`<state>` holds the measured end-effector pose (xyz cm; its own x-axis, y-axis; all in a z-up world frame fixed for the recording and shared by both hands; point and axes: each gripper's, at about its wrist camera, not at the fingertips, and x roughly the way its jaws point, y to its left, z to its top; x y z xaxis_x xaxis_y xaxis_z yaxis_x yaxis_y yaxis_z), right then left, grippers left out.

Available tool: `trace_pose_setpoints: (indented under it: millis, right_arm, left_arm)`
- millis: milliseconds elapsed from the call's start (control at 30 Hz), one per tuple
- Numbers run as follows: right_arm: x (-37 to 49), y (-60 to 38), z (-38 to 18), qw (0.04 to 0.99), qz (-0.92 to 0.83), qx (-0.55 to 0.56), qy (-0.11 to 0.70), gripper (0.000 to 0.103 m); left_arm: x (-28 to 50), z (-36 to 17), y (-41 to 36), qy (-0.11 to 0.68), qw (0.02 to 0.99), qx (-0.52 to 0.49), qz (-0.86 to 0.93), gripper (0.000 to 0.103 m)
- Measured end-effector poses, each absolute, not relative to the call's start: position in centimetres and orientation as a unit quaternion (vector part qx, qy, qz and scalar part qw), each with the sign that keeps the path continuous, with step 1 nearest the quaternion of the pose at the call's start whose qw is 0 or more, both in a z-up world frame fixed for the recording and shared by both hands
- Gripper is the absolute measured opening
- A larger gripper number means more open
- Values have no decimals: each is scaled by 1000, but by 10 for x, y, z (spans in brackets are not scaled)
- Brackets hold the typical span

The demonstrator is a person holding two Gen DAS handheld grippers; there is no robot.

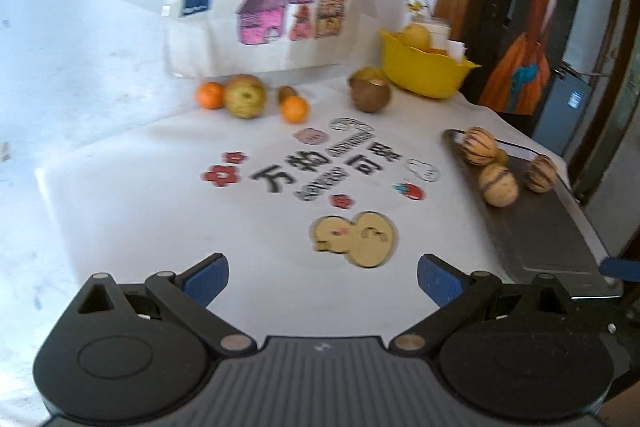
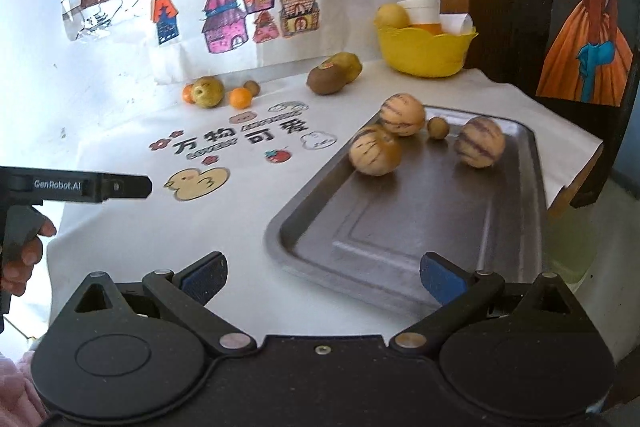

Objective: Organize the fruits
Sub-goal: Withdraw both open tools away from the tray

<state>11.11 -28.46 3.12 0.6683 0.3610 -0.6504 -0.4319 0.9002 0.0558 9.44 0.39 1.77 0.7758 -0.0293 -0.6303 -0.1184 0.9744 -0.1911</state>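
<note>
Left gripper (image 1: 322,281): jaws spread wide, nothing between the blue pads; held low over the white cloth (image 1: 168,211), short of the printed duck (image 1: 356,237).
Right gripper (image 2: 322,277): jaws also spread wide and empty, poised at the near rim of the metal tray (image 2: 400,227).
Tray contents: three striped melons (image 2: 401,115) at the far end, with one small brown fruit (image 2: 438,127) between two of them.
Loose fruit, far edge of cloth: a green pear (image 2: 207,91) with an orange (image 2: 241,97) just beside it, a second orange partly hidden behind the pear, a small brown fruit near them; two kiwis (image 2: 326,79) touching, further right.
Yellow bowl (image 2: 424,49): far right corner, holding a yellow fruit (image 2: 393,15) and something orange.
Backdrop: children's drawing of houses (image 2: 244,7) on the wall.
</note>
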Motion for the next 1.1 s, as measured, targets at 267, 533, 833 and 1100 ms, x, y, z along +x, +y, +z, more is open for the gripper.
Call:
trace_pose_setpoints:
  millis: [267,533,833,1100]
  right_arm:
    - [97,-257,32,909,218,-33,352,102]
    - [97,-209,33,904,238,-56,350,102]
    - [121,-152,30,885,279,-90,361,102]
    - [139,-109,36,867,314,-168,349,102]
  left_arm:
    - [82,12,43,333,931,-130,73,102]
    - [68,10,81,301,930,-147,153,103]
    - [65,8,123,298,924,-155,184,103]
    - [82,7,148,296,926,-140,190,103]
